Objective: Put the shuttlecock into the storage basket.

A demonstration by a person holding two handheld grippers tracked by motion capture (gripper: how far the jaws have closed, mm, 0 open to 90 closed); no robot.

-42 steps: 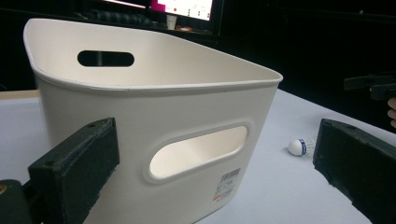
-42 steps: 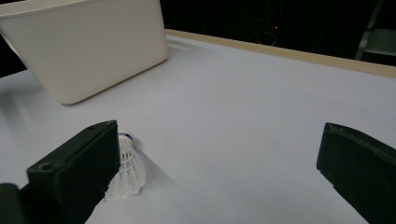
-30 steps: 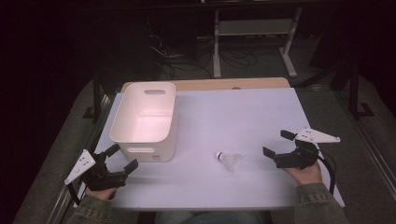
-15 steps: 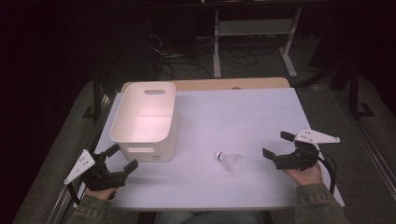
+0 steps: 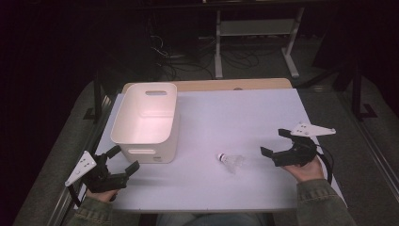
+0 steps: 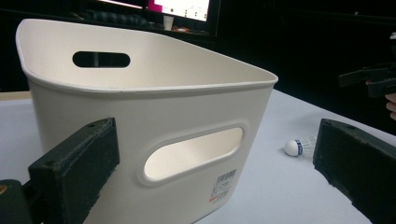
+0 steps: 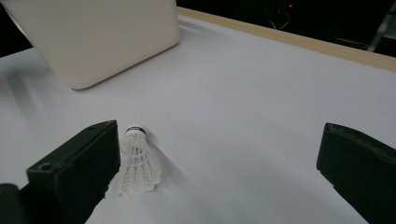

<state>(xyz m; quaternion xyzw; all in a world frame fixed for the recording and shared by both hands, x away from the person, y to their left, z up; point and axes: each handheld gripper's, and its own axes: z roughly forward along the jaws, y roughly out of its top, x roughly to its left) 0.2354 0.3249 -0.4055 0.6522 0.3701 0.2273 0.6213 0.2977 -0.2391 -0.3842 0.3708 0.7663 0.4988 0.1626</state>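
Clearly featherlight and easily crushed, the small white plastic shuttlecock (image 5: 231,162) lies on its side on the white desk (image 5: 244,117), just left of the wide-open, empty right gripper (image 5: 277,145); grasping its firm rounded cork head looks safest.

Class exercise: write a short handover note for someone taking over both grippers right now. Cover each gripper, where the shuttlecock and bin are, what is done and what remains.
Left gripper: open, empty, just in front of the white bin.
Right gripper: open, empty, to the right of the shuttlecock and aimed at it.
Shuttlecock: lying on its side on the white table, cork end toward the bin.
Bin: upright at the table's left; nothing visible inside.
Done: nothing grasped.
Left: probably pick up the shuttlecock and drop it into the bin.
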